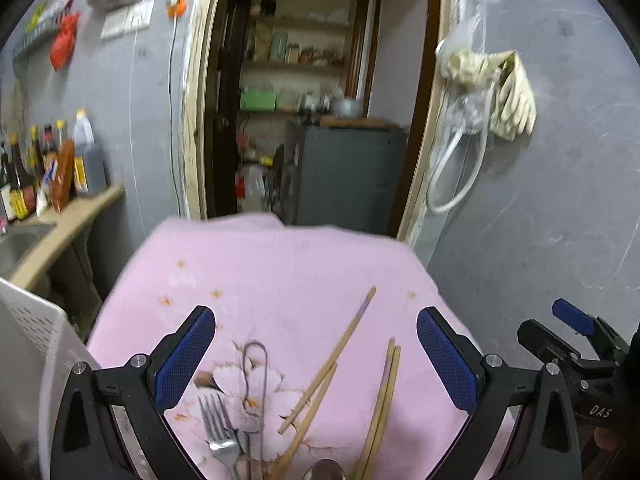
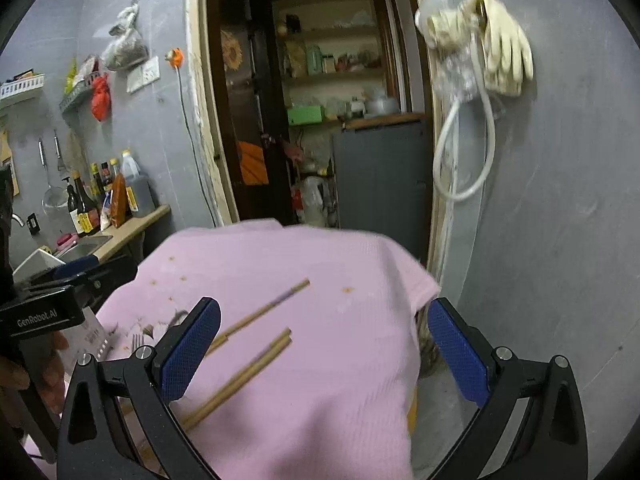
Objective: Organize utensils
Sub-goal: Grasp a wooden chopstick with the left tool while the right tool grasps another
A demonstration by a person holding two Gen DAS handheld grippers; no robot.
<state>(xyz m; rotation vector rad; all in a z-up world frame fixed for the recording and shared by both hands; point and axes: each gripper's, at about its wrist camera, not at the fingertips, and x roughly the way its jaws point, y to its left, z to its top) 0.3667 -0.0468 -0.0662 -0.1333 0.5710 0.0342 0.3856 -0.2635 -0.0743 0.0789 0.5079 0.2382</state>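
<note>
Hovering released and empty, the left gripper (image 1: 316,356) has fork (image 1: 219,428) and chopsticks (image 1: 344,364) between its fingers on the pink-clothed bench (image 1: 280,264). Closing there could pinch cloth or scatter sticks; the right gripper (image 2: 324,352), equally spread, straddles another chopstick pair (image 2: 248,376).

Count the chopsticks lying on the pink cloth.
4, perhaps more hidden below the frame. Two crossing chopsticks lie mid-cloth beside the fork; a parallel pair lies right of them on the pink cloth.
</note>
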